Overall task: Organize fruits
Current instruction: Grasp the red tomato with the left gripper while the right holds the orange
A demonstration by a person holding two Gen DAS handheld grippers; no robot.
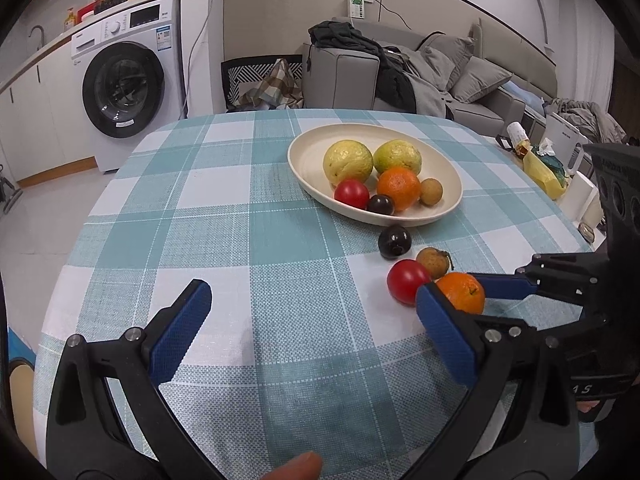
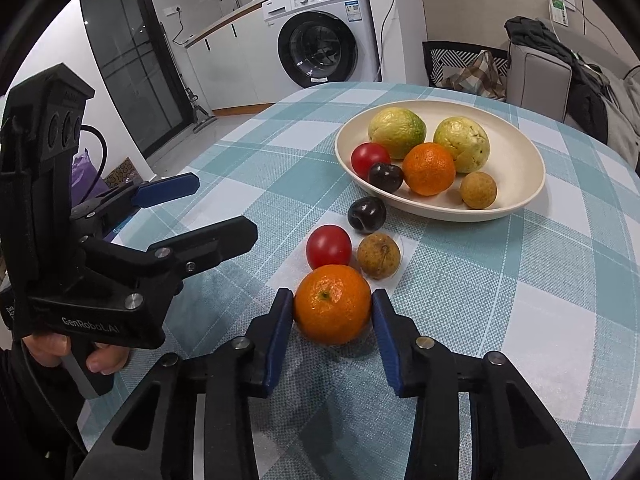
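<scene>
A loose orange lies on the checked tablecloth between the pads of my right gripper, which is shut on it; it also shows in the left wrist view. Beyond it lie a red tomato, a brown longan and a dark plum. A cream oval plate holds two guavas, an orange, a tomato, a plum and a longan. My left gripper is open and empty over the cloth, left of the loose fruits.
The round table drops off at its left and far edges. A washing machine stands beyond, a chair and a sofa with clothes behind the table. Bottles and a yellow bag sit at the right.
</scene>
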